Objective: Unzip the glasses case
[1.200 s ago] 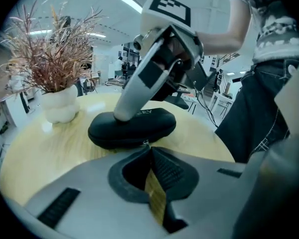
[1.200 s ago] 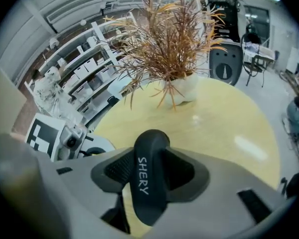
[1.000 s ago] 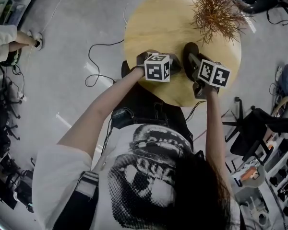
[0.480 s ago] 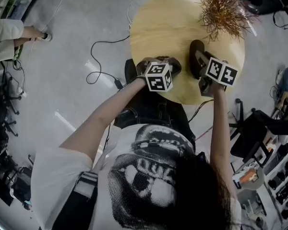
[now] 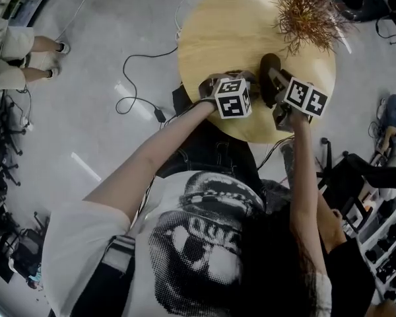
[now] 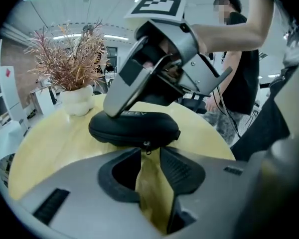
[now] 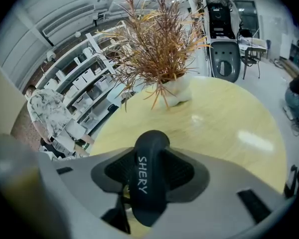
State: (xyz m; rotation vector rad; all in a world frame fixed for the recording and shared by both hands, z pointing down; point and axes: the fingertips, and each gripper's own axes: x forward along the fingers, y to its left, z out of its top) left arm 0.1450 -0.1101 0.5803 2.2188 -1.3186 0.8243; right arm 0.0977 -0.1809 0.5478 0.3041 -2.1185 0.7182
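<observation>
Here, right tool [image 7: 149, 172] clamping glasses case [image 6: 134, 128], left tool [image 6: 150, 158] parted at zipper pull [image 6: 147, 146], dried plant [image 6: 70, 66] behind.

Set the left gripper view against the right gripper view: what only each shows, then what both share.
Left only: the small zipper pull ahead of the open left gripper, and a person in black. Right only: white shelves of boxes. Both: the black oval glasses case clamped by the right gripper, dried plant in a white pot, round yellow wooden table.

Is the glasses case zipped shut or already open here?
Shut. In the left gripper view the case shows its halves meeting with no gap, and the zipper pull hangs at its near side.
</observation>
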